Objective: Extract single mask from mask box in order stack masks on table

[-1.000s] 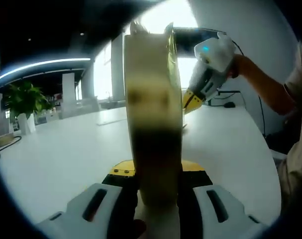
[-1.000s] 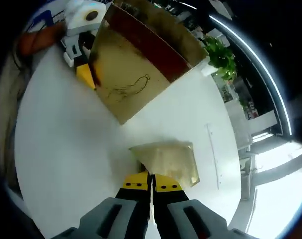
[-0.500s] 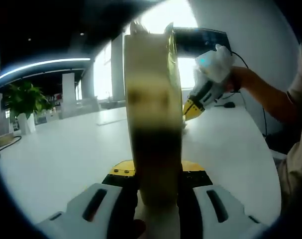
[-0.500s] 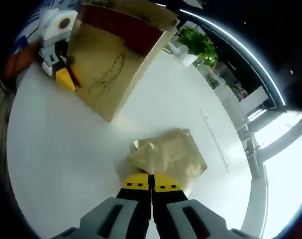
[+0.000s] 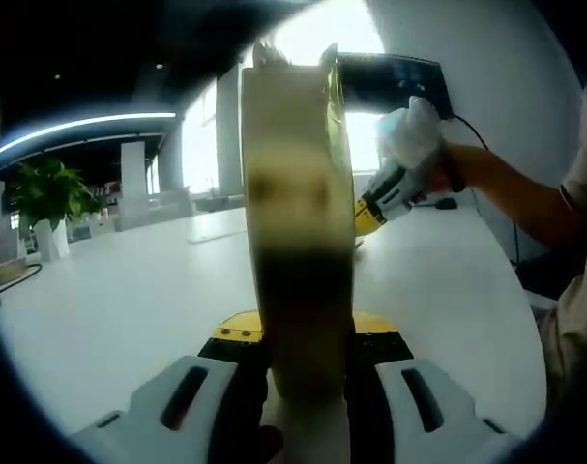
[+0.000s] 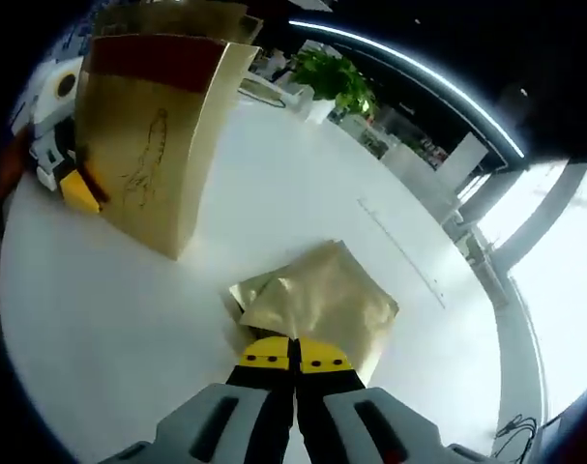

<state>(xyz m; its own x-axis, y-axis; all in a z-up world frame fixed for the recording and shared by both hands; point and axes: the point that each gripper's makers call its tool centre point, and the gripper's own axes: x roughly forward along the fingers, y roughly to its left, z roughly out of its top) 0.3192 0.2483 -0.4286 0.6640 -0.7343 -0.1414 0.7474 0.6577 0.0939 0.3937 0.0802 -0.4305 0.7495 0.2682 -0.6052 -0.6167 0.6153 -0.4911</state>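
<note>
Seen edge-on and very close in the left gripper view, the tan mask box stands upright with my left gripper shut on its lower end. Beyond it, a hand holds my right gripper over the white table. In the right gripper view the box shows a red band and a line drawing, and the left gripper is at its base. My right gripper is shut on the near edge of a gold wrapped mask, which lies low on the table.
The white table spreads wide around the box and mask. A potted plant stands at the far side, also seen as the plant. A person's arm reaches in from the right, with a dark monitor behind it.
The right gripper's view has swung and rolled, so the box now looks upright at the left; the mask stays at its tips. In the left gripper view the right gripper has turned and shifted slightly right.
</note>
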